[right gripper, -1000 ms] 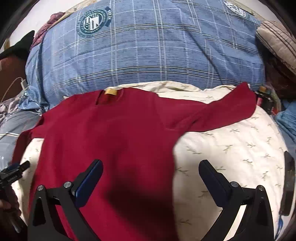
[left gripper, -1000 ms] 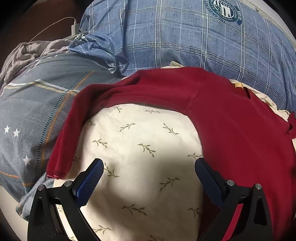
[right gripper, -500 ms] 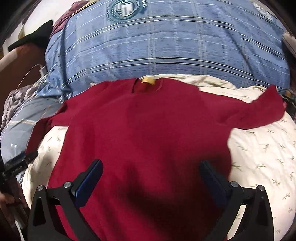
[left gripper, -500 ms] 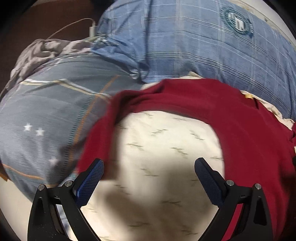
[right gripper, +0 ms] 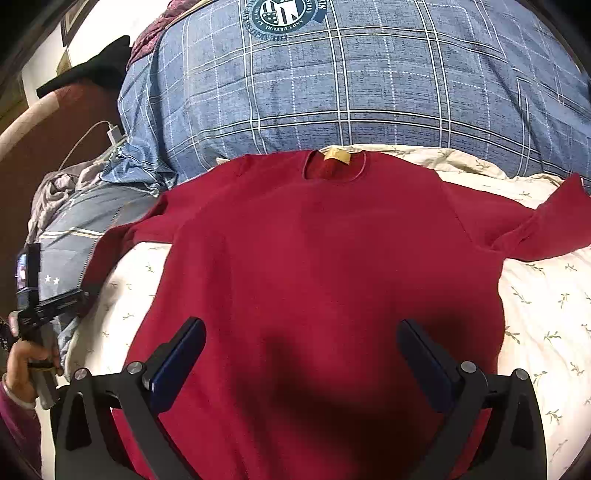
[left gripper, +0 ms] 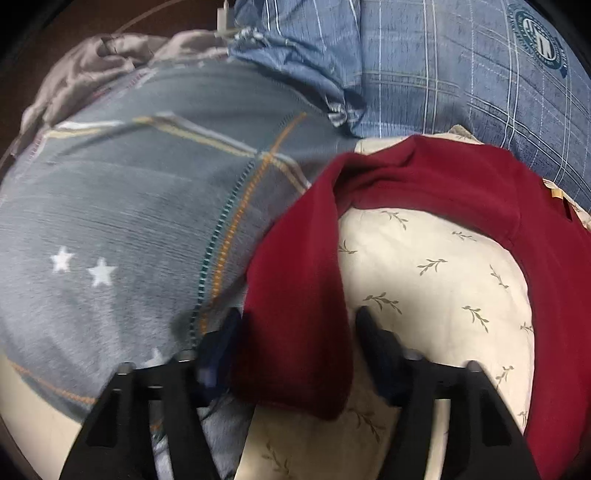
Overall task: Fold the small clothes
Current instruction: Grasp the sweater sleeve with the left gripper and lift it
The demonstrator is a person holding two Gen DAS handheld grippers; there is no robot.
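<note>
A red long-sleeved shirt (right gripper: 317, 258) lies flat, front up, on a cream sheet printed with small leaf sprigs (right gripper: 543, 302), its neck at the far side with a plain yellow neck label (right gripper: 337, 155) on which no writing can be made out. Its right sleeve (right gripper: 546, 229) reaches out to the right. Its left sleeve (left gripper: 299, 295) runs toward the near left, over the edge of a grey pillow with white stars (left gripper: 110, 229).

The left gripper (left gripper: 295, 332) has its jaws on either side of that sleeve's cuff end, partly drawn in; the blur hides whether the pads touch the cloth. The right gripper (right gripper: 303, 354) hangs over the shirt's lower body with its jaws wide apart, gripping nothing.

Beyond the shirt lies a blue plaid duvet (right gripper: 369, 85) bearing a round teal crest (right gripper: 282, 13); its ring of lettering is upside down and too small to read. A white charger cable (right gripper: 88, 134) lies at the far left.
</note>
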